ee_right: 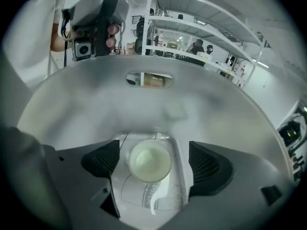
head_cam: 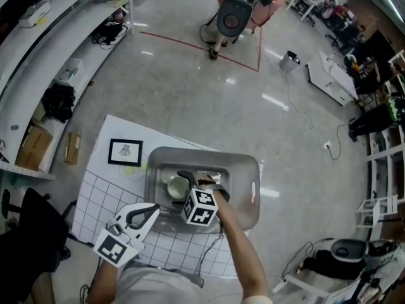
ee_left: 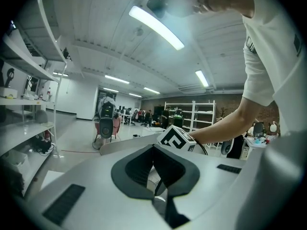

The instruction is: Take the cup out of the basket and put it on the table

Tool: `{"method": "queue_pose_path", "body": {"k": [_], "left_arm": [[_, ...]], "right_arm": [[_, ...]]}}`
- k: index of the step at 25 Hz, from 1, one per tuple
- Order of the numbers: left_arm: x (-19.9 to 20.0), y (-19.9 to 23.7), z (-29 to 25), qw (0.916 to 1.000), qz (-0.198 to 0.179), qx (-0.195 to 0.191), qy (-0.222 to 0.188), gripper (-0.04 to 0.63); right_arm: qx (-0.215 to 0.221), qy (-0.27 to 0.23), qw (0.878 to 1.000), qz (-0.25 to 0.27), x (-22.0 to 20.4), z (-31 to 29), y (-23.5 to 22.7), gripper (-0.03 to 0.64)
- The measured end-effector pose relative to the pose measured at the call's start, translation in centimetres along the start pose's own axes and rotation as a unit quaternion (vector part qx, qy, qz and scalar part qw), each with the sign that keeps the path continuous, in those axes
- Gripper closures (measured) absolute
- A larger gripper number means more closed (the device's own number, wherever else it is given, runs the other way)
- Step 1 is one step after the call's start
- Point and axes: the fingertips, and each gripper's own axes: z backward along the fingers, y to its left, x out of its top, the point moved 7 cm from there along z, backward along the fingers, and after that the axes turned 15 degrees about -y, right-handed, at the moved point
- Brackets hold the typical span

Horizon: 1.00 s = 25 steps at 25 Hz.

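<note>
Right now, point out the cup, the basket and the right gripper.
cup (head_cam: 177,187), head view, its pale open top.
basket (head_cam: 243,170), head view, far right corner of its grey wall.
right gripper (ee_right: 153,151), right gripper view, midway between its open jaws, over the cup.

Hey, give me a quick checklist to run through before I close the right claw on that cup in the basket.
1. Right claw open: ok, jaws apart.
2. Cup between the jaws: ok, mouth up, touching neither pad.
3. Claw low enough to grip the cup's wall: cannot tell.
4. Left claw out of the way: ok, shut, outside the basket.
5. Bare table for the set-down: ok, free space left of the basket.
</note>
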Motion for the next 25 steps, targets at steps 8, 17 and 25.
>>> {"method": "queue_pose_path", "body": {"k": [8,17,25], "left_arm": [[-0.4,0.6,-0.5,1.0000,0.001,0.005,0.007,0.586],[-0.7,0.4,-1.0,0.9998,-0.004,-0.004,0.018,0.586],[-1.0,0.4,-0.9,0.9999,-0.003,-0.003,0.017,0.586]], "right_arm": [[0.046,0.038,0.998,-0.007,-2.6,-3.1,-0.1,0.146],[0.061,0.051,0.997,-0.011,-4.8,-5.6,0.2,0.143],[0.063,0.069,0.996,0.007,-5.8,-6.4,0.2,0.164]]}}
